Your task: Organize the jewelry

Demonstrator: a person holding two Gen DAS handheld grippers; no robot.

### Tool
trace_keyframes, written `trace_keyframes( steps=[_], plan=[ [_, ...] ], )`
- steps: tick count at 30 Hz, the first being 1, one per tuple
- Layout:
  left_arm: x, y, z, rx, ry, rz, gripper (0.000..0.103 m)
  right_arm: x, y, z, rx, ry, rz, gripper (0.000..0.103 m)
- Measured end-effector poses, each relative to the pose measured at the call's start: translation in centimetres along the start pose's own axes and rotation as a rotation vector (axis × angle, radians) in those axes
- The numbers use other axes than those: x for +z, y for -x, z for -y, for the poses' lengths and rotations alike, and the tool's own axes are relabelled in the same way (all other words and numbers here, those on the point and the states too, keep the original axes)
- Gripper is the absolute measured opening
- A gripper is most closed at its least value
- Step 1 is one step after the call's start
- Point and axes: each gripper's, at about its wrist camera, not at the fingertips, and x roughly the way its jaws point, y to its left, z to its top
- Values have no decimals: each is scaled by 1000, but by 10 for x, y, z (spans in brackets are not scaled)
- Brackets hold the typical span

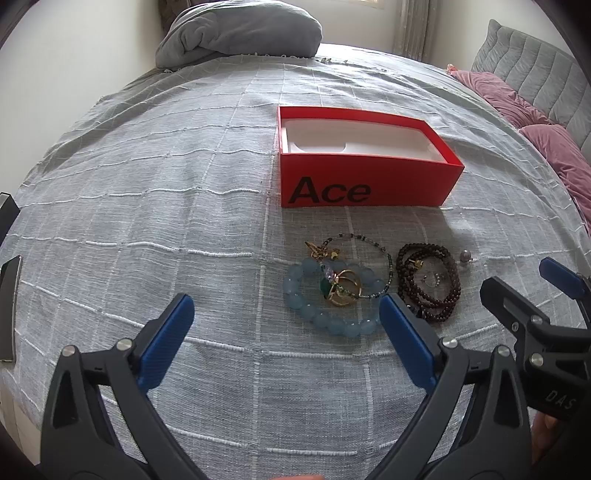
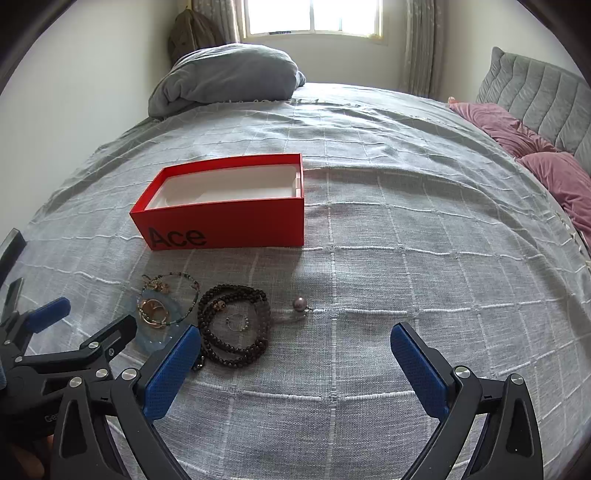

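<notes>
Nothing is boxed yet: both the left gripper (image 1: 286, 310) and right gripper (image 2: 295, 341) hang spread apart and empty. Next, one likely closes on the blue bead bracelet (image 1: 330, 323), then carries it toward twelve o'clock into the red box (image 1: 369, 184).

This is a home bedroom: a wide bed covered in a grey, white-gridded woven bedspread (image 2: 369, 258) fills the view. At the bed's right end stand a grey padded headboard (image 2: 535, 96) and pink velvet pillows (image 2: 546, 173). Beyond its far side, a folded grey duvet (image 2: 229, 74) lies below a curtained window (image 2: 314, 18).

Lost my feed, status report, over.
Left gripper and right gripper open, empty. Jewelry untouched on grey bedspread: pale blue bead bracelet, dark bead strand. Open red box empty. Nothing blocking.
</notes>
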Motion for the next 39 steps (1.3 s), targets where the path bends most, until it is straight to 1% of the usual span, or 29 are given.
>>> trace_keyframes(
  steps=[16,19,20,23,25,27,29,30,32,34,35,37,38,39],
  plan=[
    [0,1,1,-4,-3,-1,98,0,0,0,2,0,-1,103],
    [3,1,-2,-41,-7,-5,98,1,-1,0,13,14,-2,103],
    [6,3,-7,-46,6,1,98,3,0,2,15,18,2,103],
    [15,8,-31,-57,74,24,98,12,1,22,58,-45,8,103],
    [19,7,-46,-79,127,21,98,17,-5,42,121,-121,-24,103],
    [21,6,-58,-98,168,16,95,18,-11,60,165,-209,-55,102],
    [22,2,-62,-121,186,0,85,19,-17,70,185,-260,-76,97],
    [21,0,-62,-138,192,-10,82,19,-19,72,195,-267,-85,90],
    [20,-4,-58,-174,191,-29,73,18,-22,70,214,-266,-98,82],
    [19,-8,-53,-215,183,-49,66,16,-25,65,236,-254,-118,70],
    [19,-9,-50,-241,182,-56,64,15,-26,63,248,-248,-128,67],
    [20,-12,-47,-290,185,-68,60,13,-28,58,262,-236,-142,58],
    [21,-13,-45,-314,189,-78,59,13,-28,56,266,-230,-146,55],
    [22,-16,-42,-338,193,-90,59,12,-29,54,271,-225,-150,50]
  ],
)
